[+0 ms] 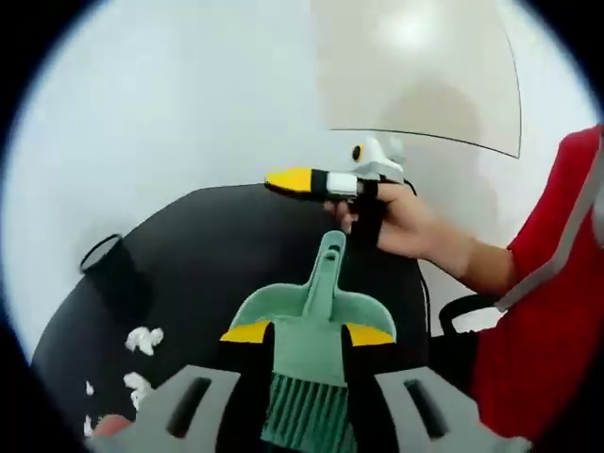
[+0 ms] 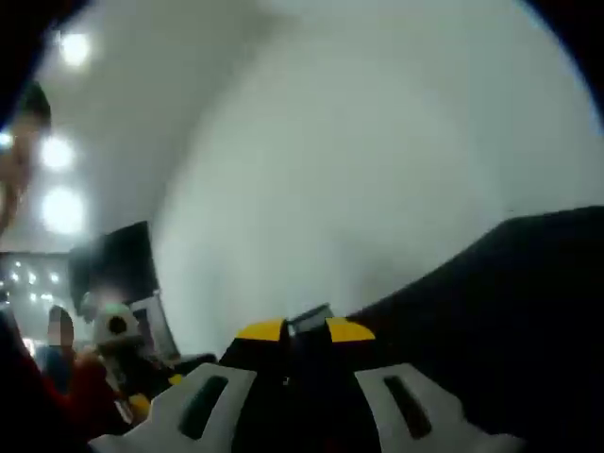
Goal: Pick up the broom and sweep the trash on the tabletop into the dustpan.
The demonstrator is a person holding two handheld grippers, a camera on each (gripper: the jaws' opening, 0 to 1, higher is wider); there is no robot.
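A green broom and dustpan set (image 1: 316,316) stands between the jaws of my left gripper (image 1: 308,334), which is shut on it. Its handle (image 1: 329,257) points away from the camera and its bristles (image 1: 302,413) are near the lens; I cannot tell broom from dustpan where they overlap. White paper scraps (image 1: 143,338) lie on the black tabletop (image 1: 198,255) to the left. My right gripper (image 1: 283,179), held by a hand (image 1: 408,222), hovers just beyond the handle tip. In the blurred right gripper view, my right gripper (image 2: 305,330) has a narrow gap between its jaws, with a small grey shape there.
A person in a red shirt (image 1: 552,302) stands at the right of the table. A white wall and a pale panel (image 1: 415,66) lie behind. More scraps (image 1: 137,385) lie near the table's left edge. The black tabletop (image 2: 528,311) rises at the right.
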